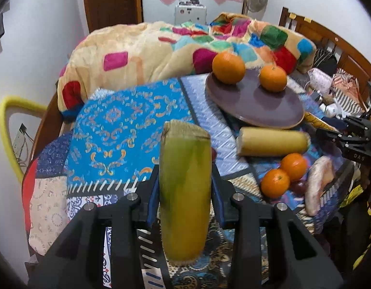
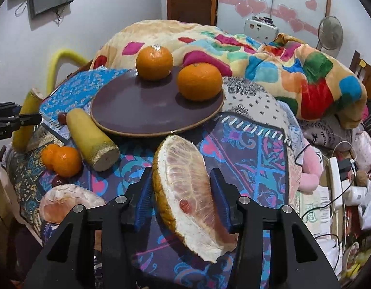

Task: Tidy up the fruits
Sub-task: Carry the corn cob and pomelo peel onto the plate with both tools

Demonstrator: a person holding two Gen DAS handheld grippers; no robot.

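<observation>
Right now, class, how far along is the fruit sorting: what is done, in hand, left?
Done: two oranges sit on the plate. In hand: left gripper clamps a yellow-green cut stalk; a pomelo wedge sits between the right gripper pads. Left: another stalk, two oranges, a pomelo piece on the cloth.

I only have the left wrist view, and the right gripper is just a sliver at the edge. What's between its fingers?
Observer: A pomelo wedge, pink flesh showing. The right gripper has its blue pads against both sides.
Operator: Which way does the lying yellow piece point?
Observer: The lying yellow piece turns its pale cut end toward the right camera, beside two oranges.
Operator: What's behind the yellow-green piece I'm holding?
Observer: A small dark-red fruit on the cloth, between the left gripper and the lying piece.
</observation>
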